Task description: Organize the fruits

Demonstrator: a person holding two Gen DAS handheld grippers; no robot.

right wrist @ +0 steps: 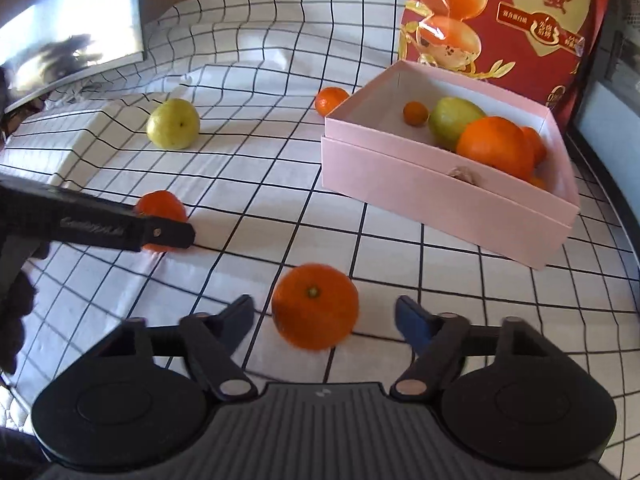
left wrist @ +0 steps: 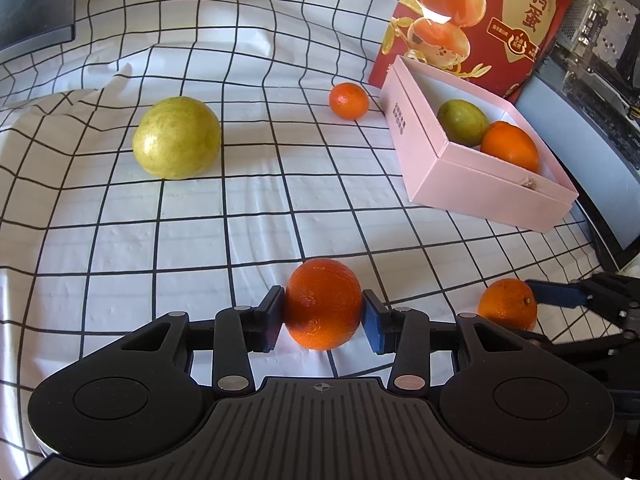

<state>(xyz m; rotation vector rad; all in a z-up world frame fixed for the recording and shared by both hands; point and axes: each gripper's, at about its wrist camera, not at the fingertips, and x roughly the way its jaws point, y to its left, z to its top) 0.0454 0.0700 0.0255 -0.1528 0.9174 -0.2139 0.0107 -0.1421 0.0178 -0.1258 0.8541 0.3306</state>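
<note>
My left gripper (left wrist: pixel 323 314) is shut on a large orange (left wrist: pixel 323 304), which rests on the checked cloth with both pads pressing its sides. The same orange (right wrist: pixel 160 208) shows half hidden behind that gripper's arm in the right wrist view. My right gripper (right wrist: pixel 324 314) stands open around a second orange (right wrist: pixel 316 306), with a gap on each side. In the left wrist view this orange (left wrist: pixel 508 304) lies at the right beside a blue finger (left wrist: pixel 556 294). The pink box (right wrist: pixel 400 184) holds a green fruit (right wrist: pixel 454 120) and several oranges.
A yellow-green fruit (left wrist: pixel 176 138) and a small mandarin (left wrist: pixel 349 101) lie loose on the cloth, left of the pink box (left wrist: pixel 440 176). A red printed bag (left wrist: pixel 480 12) stands behind the box. A dark screen (left wrist: pixel 32 0) is at far left and computer hardware (left wrist: pixel 592 20) at far right.
</note>
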